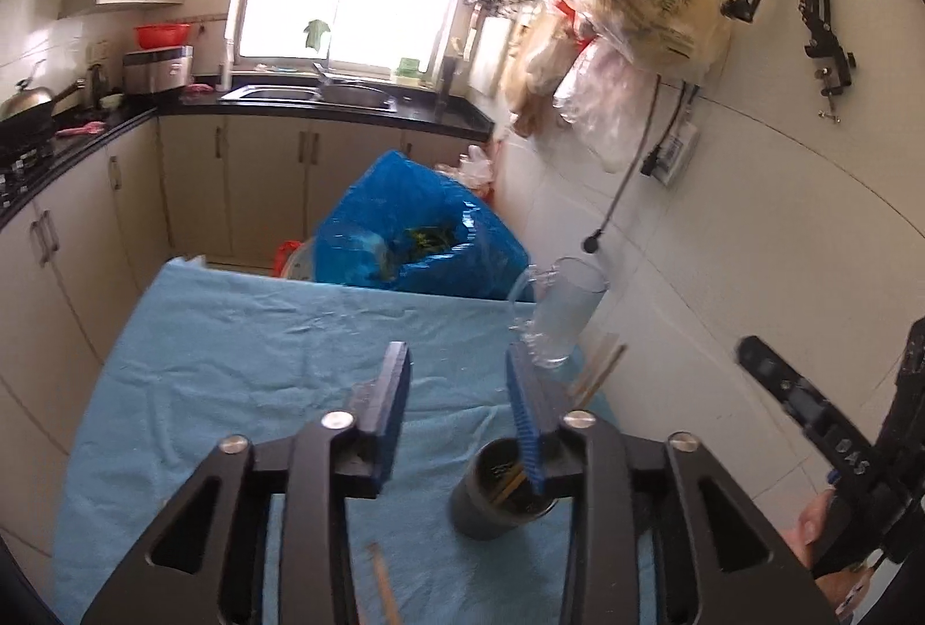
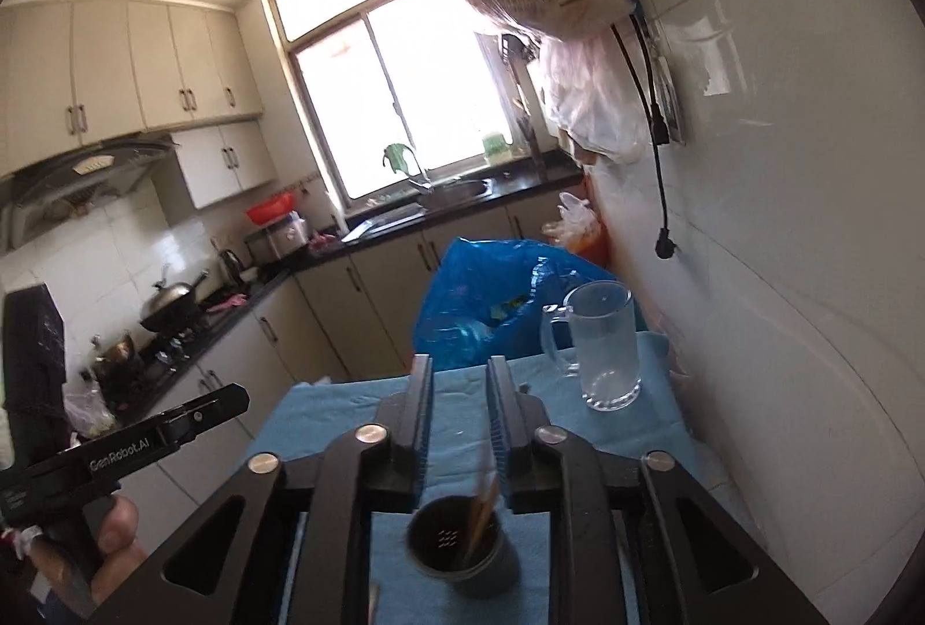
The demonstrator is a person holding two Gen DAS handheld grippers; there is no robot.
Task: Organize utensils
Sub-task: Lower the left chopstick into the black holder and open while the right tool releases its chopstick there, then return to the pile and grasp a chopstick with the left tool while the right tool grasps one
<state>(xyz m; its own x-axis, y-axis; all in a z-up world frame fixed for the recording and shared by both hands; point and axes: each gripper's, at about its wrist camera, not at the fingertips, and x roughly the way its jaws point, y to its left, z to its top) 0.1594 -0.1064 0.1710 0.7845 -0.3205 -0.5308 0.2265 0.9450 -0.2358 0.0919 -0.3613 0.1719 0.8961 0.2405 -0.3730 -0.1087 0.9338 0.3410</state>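
A dark cylindrical utensil holder [image 1: 497, 495] stands on the blue cloth, with wooden chopsticks [image 2: 483, 518] standing in it; it also shows in the right wrist view [image 2: 459, 547]. My left gripper [image 1: 459, 365] is open and empty above the cloth, with its right finger over the holder's rim. My right gripper [image 2: 459, 376] is open and empty, above and just behind the holder. More wooden chopsticks [image 1: 598, 373] lie by the wall, beside the clear glass mug [image 1: 558, 315]. One loose chopstick [image 1: 384, 587] lies on the cloth near me.
The blue cloth [image 1: 243, 353] covers a small table against the white tiled wall. The glass mug [image 2: 604, 344] stands at the table's far right. A blue plastic bag [image 1: 404, 226] sits behind the table. Plastic bags [image 1: 647, 12] hang on wall hooks above.
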